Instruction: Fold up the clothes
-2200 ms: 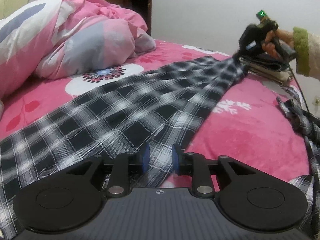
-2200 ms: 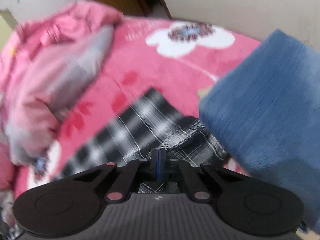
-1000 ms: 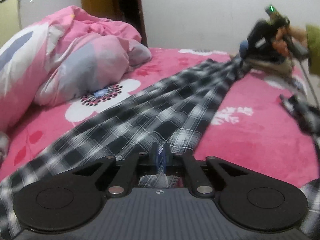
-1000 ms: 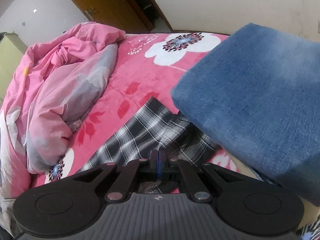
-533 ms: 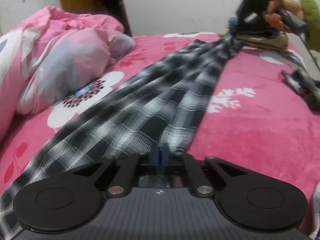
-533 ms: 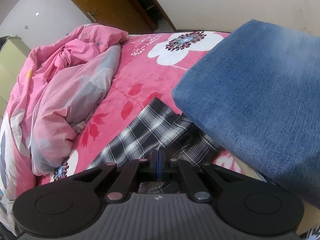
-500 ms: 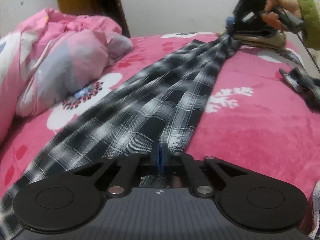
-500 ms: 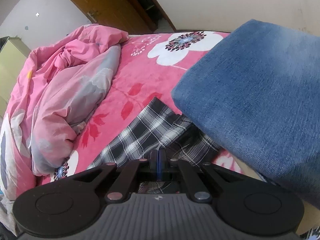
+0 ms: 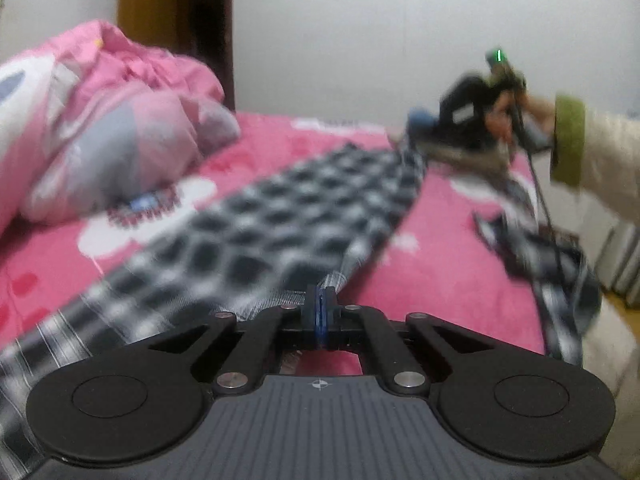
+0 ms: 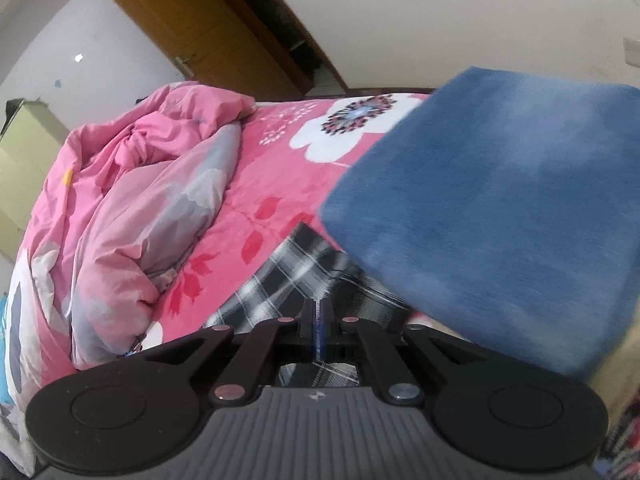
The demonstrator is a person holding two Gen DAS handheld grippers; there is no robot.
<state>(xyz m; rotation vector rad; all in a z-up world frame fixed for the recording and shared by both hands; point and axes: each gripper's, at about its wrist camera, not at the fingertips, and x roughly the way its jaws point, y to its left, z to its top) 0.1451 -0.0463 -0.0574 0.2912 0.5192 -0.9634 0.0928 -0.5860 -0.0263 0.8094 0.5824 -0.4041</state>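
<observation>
1. Jaws of the left gripper [image 9: 320, 300] clenched on the near edge of the black-and-white plaid garment [image 9: 256, 224], cloth pinched between the blue pads; jaws of the right gripper [image 10: 319, 312] likewise pressed together on the garment's far end [image 10: 280, 284].
2. Stretched long across the pink flowered bedspread [image 9: 432, 280], from the left gripper's tips away to the right gripper [image 9: 464, 116] at the far side of the bedspread.
3. At that far end of the bedspread: a hand [image 9: 508, 120] in a cream sleeve with a green cuff [image 9: 566, 140] round the right gripper's handle, with a cable hanging down from it.
4. On the bedspread's left side, heaped against the wall: a crumpled pink and grey quilt [image 9: 100, 140]; behind it a brown wooden door [image 10: 192, 36].
5. Folded blue denim [image 10: 496, 208] on the bedspread just beside the right gripper, overlapping the plaid end and hiding part of it in the right wrist view.
6. More plaid cloth [image 9: 552, 256] trailing over the bedspread's right edge, blurred.
7. Against a second ago: left pads now fully together where a small gap remained; garment lifted and drawn tauter between the two grips; left view swung, quilt nearer the frame's left edge, heavy motion blur.
8. Right grip unchanged on the same plaid end, denim in the same place beside it.
</observation>
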